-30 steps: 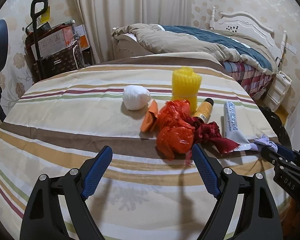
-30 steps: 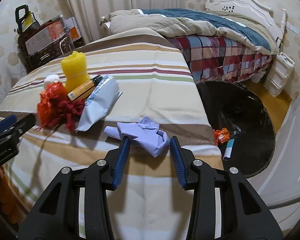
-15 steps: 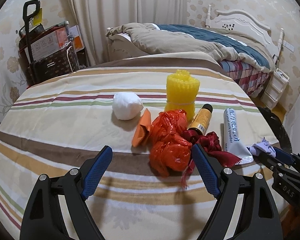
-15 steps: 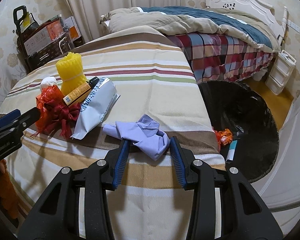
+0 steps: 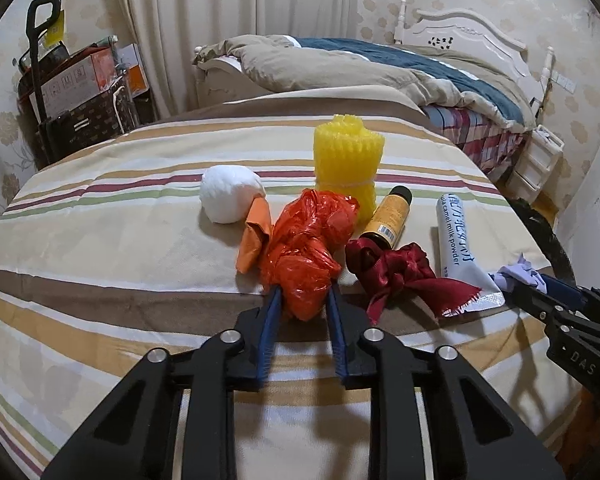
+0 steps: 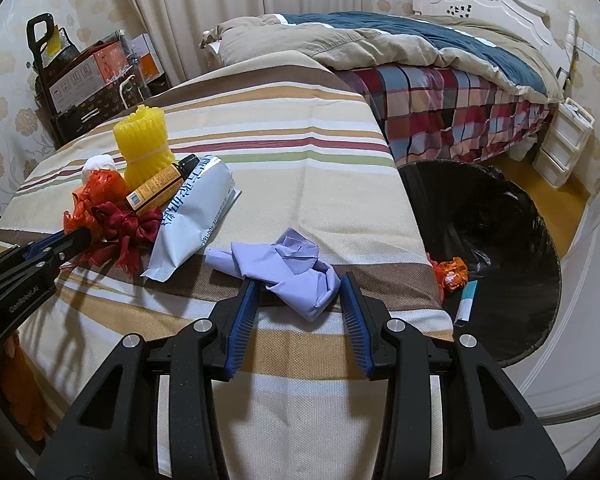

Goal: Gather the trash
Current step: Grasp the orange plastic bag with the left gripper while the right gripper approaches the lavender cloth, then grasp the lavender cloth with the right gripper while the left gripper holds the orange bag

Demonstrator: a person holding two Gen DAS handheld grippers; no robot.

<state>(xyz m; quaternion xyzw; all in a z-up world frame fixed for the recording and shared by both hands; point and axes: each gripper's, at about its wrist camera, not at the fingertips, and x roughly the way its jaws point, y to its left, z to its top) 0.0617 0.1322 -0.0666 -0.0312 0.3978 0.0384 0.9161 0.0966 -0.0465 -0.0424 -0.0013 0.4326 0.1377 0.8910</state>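
Your left gripper (image 5: 302, 294) has just been closing, and its blue pads are now pinching the near end of the orange bag (image 5: 306, 246), which sits crumpled on the striped cloth (image 5: 100, 240). The bag is touching an orange scrap (image 5: 254, 236) on its left and the red ribbon (image 5: 396, 270) on its right.

Your right gripper (image 6: 298, 292) has the purple paper (image 6: 284, 268) between its pads. The wad's near end fills the gap and both pads look pressed against it, so that's a grip too, just a looser-looking one than the left.

Rest of the pile, from the left wrist view: white ball (image 5: 230, 194) behind the scrap, yellow foam roll (image 5: 346, 164) standing upright behind the bag, a small bottle (image 5: 390, 218) lying on its side just beside the roll, and a white pouch (image 5: 458, 248) lying flat to the right of the bottle, its near end next to the ribbon.

The bin (image 6: 496, 248) with the black liner is on the floor right off the cloth's edge, to the right of your right gripper. There's an orange wrapper (image 6: 452, 274) and a small tube (image 6: 466, 300) already inside it.
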